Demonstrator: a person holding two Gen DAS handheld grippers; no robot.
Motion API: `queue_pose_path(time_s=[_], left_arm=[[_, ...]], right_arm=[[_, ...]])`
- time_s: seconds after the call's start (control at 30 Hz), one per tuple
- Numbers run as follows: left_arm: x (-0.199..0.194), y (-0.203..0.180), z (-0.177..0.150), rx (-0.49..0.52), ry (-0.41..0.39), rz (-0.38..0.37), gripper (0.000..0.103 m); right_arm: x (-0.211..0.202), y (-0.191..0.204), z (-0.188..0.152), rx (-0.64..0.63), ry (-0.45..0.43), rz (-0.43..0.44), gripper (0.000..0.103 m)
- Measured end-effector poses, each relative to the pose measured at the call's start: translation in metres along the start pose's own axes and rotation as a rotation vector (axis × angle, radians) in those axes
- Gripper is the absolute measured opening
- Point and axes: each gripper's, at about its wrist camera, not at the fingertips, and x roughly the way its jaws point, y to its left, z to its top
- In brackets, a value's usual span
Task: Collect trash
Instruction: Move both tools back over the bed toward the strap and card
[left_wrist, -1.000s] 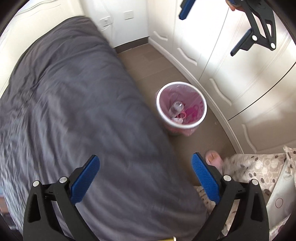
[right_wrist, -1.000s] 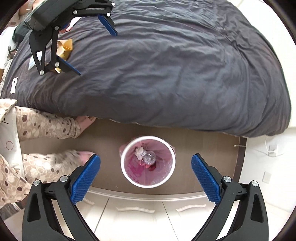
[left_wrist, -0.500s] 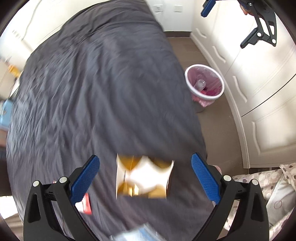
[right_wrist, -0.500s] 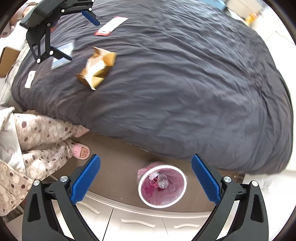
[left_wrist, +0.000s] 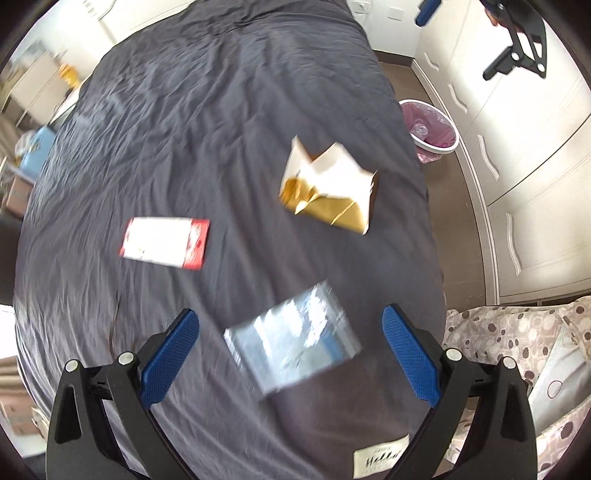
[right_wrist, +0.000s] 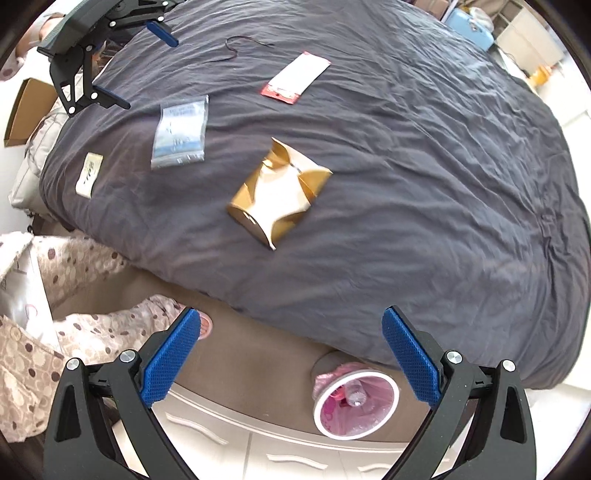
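Left wrist view: left gripper (left_wrist: 290, 352) spread, empty, over clear bag (left_wrist: 291, 341) on duvet (left_wrist: 221, 110). Bag light, limp, slippery; judge edge pinch best. Right gripper (right_wrist: 290, 363) spread above bin (right_wrist: 356, 404).

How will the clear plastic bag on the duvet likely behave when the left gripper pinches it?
The clear plastic bag lies flat and thin on the duvet, so it is probably floppy and very light. Its glossy film may slip between the pads, and the soft bedding may give underneath it.

Gold box (right_wrist: 279, 195), grey duvet (right_wrist: 424, 166), pink-lined bin (right_wrist: 356, 410)
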Motion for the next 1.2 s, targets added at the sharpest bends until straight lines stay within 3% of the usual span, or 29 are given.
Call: queue_pose_path(time_s=[0.3,0.6,0.9,1.2], left_arm=[[0.000,0.056,-0.095,-0.007,0.008,-0.019,0.098],[0.011,0.130,-0.148,-0.064,0.007,0.000,0.098],[0.053,0.201,-0.146,-0.175,0.002,-0.002,0.098],[0.117,0.250,-0.120,-0.138,0.020,-0.009,0.098]], right_arm=[[0.008,0.055,0.094,0.035,-0.001,-0.001,0.096],[0.028,0.073,0.185,0.002,-0.012,-0.031,0.096],[0.056,0.044,0.242,-0.009,-0.011,-0.016,0.096],[0.091,0.004,0.276,-0.011,-0.008,0.011,0.096]])
